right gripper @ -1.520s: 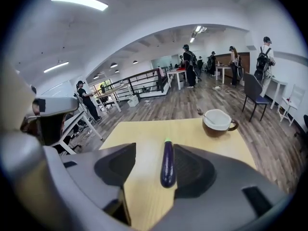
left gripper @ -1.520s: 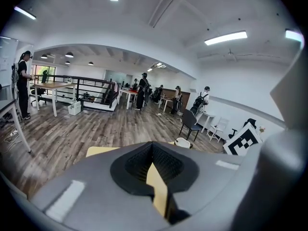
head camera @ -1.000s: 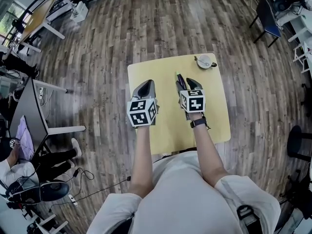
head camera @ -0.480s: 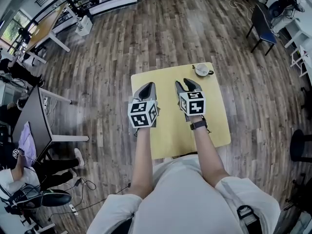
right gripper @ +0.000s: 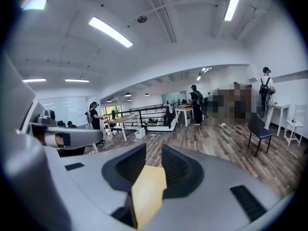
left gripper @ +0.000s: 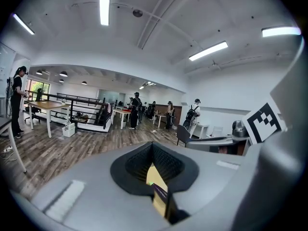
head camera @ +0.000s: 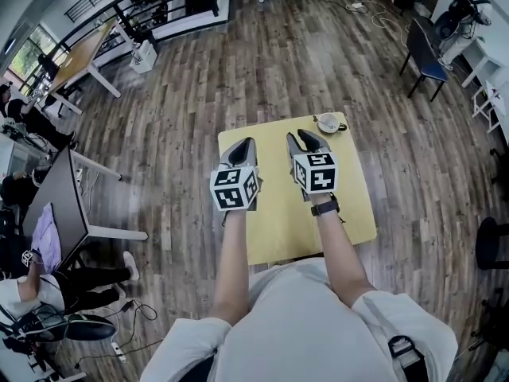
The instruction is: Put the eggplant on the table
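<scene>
The eggplant [left gripper: 160,193], dark purple with a green tip, lies on the yellow table [head camera: 274,229]. I see it only through the narrow slit between the left gripper's jaws; in the head view the raised grippers hide it. My left gripper [head camera: 241,145] [left gripper: 154,174] hangs above the table's left half, jaws together and holding nothing. My right gripper [head camera: 303,138] [right gripper: 147,170] hangs beside it over the middle. Its jaws are closing, with a gap still between them. Only bare tabletop shows through that gap.
A white cup on a saucer [head camera: 328,122] stands at the table's far right corner. Wooden floor surrounds the small table. A blue chair [head camera: 424,40] stands far right and a dark desk [head camera: 57,205] with seated people at the left.
Both grippers have risen off the table. The right gripper's jaws have narrowed. The eggplant, seen at the right gripper's tips a second ago, no longer shows in the head view.
</scene>
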Available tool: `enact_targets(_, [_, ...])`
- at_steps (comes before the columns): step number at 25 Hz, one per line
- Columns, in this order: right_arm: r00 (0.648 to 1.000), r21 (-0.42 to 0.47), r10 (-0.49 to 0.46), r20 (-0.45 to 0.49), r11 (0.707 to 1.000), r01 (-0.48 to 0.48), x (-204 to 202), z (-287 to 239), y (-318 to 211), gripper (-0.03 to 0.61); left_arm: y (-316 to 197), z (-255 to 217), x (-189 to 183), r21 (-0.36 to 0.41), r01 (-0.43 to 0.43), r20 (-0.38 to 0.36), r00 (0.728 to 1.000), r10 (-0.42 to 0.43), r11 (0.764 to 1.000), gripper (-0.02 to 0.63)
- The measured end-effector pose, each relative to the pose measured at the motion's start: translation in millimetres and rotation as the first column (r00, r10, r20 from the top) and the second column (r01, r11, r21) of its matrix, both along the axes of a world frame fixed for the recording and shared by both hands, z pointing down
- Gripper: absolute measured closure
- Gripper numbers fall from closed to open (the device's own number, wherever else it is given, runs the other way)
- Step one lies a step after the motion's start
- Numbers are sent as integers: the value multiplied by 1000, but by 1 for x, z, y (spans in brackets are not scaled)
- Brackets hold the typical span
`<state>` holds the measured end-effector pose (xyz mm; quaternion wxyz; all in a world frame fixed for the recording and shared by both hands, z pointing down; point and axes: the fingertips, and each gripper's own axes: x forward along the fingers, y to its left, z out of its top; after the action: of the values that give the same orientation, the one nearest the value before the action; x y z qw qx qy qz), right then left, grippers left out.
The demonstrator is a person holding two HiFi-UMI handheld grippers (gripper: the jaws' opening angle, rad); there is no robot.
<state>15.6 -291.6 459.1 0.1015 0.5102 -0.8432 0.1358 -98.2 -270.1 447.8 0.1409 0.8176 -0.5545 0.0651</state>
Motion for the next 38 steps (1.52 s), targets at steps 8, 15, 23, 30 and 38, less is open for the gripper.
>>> enact_targets(8, [1000,104,-18,2,994,17,0,-46,15,482,14,-24,5,51,-11,-9,1000,11,999,604])
enact_targets(15, [999,195,-43,26,980,37,-7,-93,30,495,23,-61,-2,120,-2,-28,1000,5,993,604])
enact_targets(23, [998,276,-43,44,961,29,-5,-132,44,518,34,-105,-7,199,15,-54,999,-5,980,604])
enact_targets(30, [995,323,-52,85,946,22,-9,-155,49,537,46,-133,-20,277,45,-9,999,-44,960,604])
enact_targets(38, [996,342,-57,66,939,31,-16,-163,52,554,52,-144,-40,310,93,15,995,-102,946,604])
